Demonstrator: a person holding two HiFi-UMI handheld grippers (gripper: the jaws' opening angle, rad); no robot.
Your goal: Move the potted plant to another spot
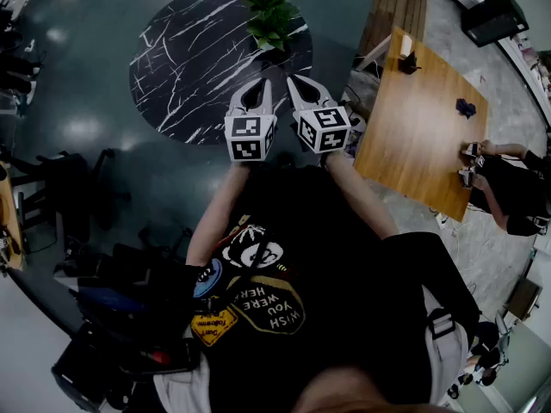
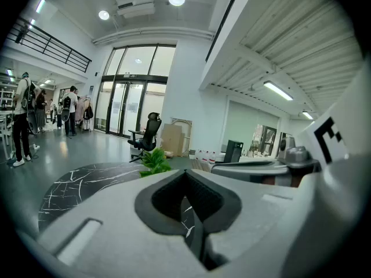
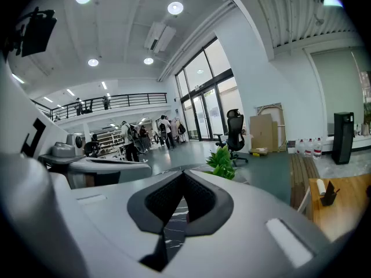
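Note left gripper (image 1: 265, 86) and right gripper (image 1: 293, 83) closed, empty, side by side, short of upright plant (image 1: 272, 15) dead ahead, neither nearer.

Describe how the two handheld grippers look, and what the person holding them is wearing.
The left gripper and right gripper match: light grey, curved, tapering fingers with dark ribbed inner pads, each with a white cube bearing black square markers. No cables show. The person wears a black short-sleeved T-shirt with printed graphics.
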